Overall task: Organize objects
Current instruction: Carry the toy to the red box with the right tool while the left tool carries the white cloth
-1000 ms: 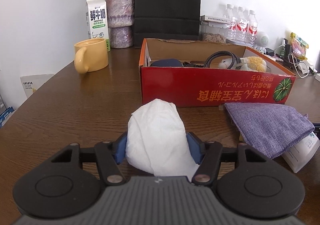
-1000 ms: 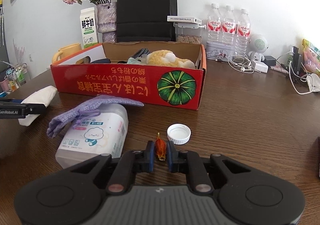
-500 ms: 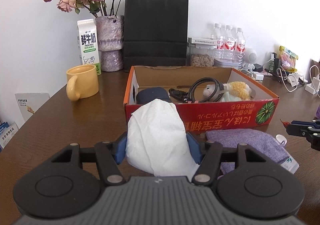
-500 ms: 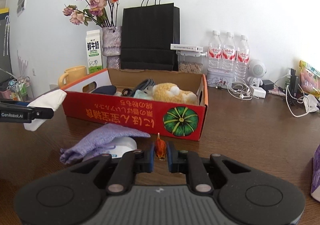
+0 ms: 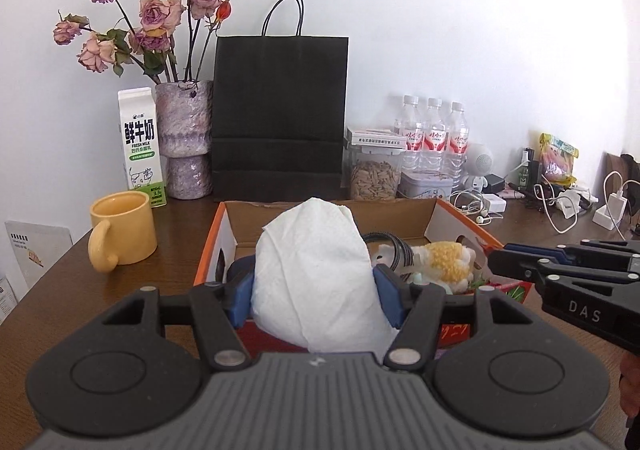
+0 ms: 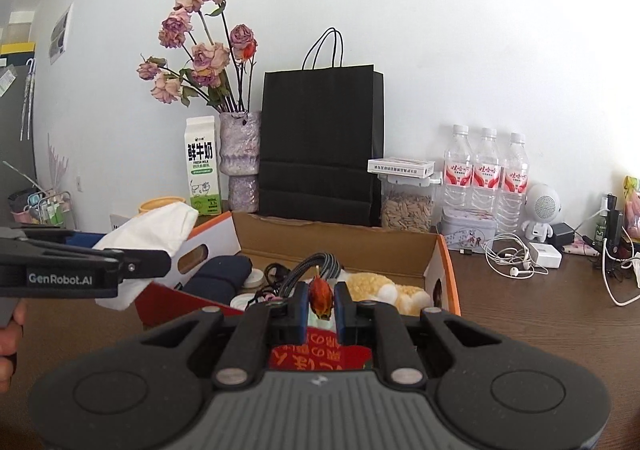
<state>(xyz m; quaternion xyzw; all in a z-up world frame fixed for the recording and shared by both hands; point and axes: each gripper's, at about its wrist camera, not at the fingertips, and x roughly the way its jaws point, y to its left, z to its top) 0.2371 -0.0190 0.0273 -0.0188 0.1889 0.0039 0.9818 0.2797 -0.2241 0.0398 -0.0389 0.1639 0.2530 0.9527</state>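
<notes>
My left gripper (image 5: pixel 314 292) is shut on a crumpled white tissue (image 5: pixel 316 274), held above the near wall of the red cardboard box (image 5: pixel 208 250). My right gripper (image 6: pixel 321 304) is shut on a small orange-red piece (image 6: pixel 321 296), also over the box's (image 6: pixel 340 246) near wall. Each gripper shows in the other's view: the right gripper (image 5: pixel 496 262) at the right, the left gripper (image 6: pixel 160 264) with the tissue (image 6: pixel 160 226) at the left. Inside the box lie a yellow plush toy (image 5: pixel 444 262), a black cable (image 5: pixel 394 246) and a dark blue item (image 6: pixel 218 278).
Behind the box stand a black paper bag (image 5: pixel 280 117), a vase of dried roses (image 5: pixel 184 137), a milk carton (image 5: pixel 140 145), a seed jar (image 5: pixel 374 177) and water bottles (image 5: pixel 432 137). A yellow mug (image 5: pixel 124 234) sits left of the box. Chargers and cables (image 5: pixel 560 205) crowd the right.
Both grippers have risen and moved toward the box, each keeping its hold. The purple pouch, the wipes pack and the white cap have dropped out of view below.
</notes>
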